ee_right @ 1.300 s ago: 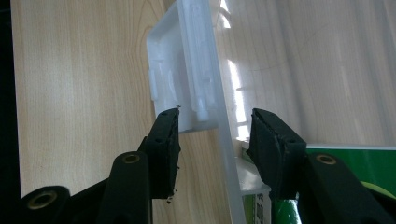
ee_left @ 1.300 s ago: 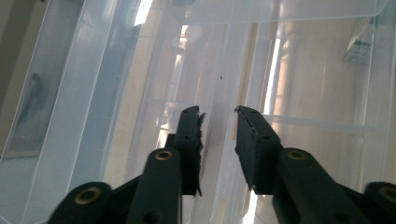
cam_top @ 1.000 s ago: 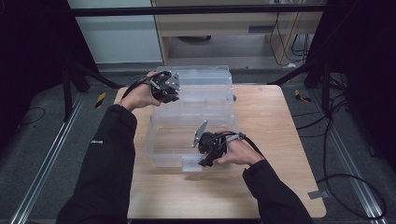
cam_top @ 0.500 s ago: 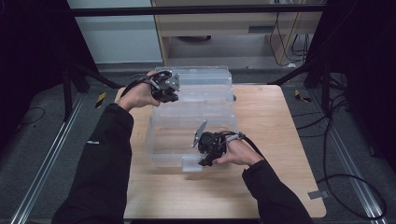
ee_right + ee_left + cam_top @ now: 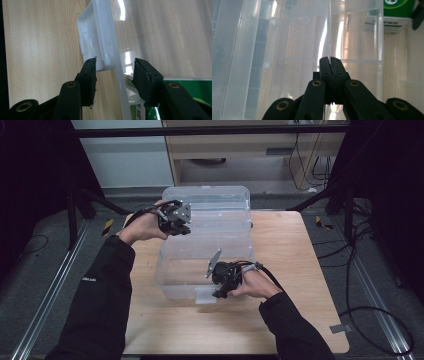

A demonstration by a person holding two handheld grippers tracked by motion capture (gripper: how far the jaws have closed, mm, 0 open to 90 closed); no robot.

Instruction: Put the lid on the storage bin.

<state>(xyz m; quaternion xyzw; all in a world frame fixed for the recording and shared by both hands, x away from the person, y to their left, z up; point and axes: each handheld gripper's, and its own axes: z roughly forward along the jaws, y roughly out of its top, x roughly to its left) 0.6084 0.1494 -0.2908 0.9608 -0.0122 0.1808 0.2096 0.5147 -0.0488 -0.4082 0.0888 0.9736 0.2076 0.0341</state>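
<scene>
**Both grippers on the clear bin**

Your left gripper (image 5: 175,220) sits at the far left of the clear plastic bin (image 5: 205,270), up by the raised lid (image 5: 212,202). In the left gripper view its black jaws are pinched together on a thin, see-through edge of the lid (image 5: 329,30), the ribbed pads pressed flat against it from both sides; they have just been closing onto that sheet. Through the glossy plastic you see soft vertical reflections and the pale wood beyond.

Your right gripper (image 5: 220,287) is at the bin's near wall, by the front latch (image 5: 205,296). In the right gripper view the jaws stand partly apart and straddle the wall: the left pad (image 5: 90,75) is outside, beside the white moulded latch (image 5: 96,42), and the right pad is inside the bin. Whether the pads press on the wall you cannot tell from here.

The bin stands in the middle of the worktop (image 5: 295,270), a light, straight-grained wooden board with square corners. The bin is rectangular with rounded corners and smooth, shiny, colourless walls. Inside it, a green carton (image 5: 185,85) with a white printed panel lies near your right gripper; it also shows at the top right of the left gripper view (image 5: 398,12), seen through the plastic
</scene>
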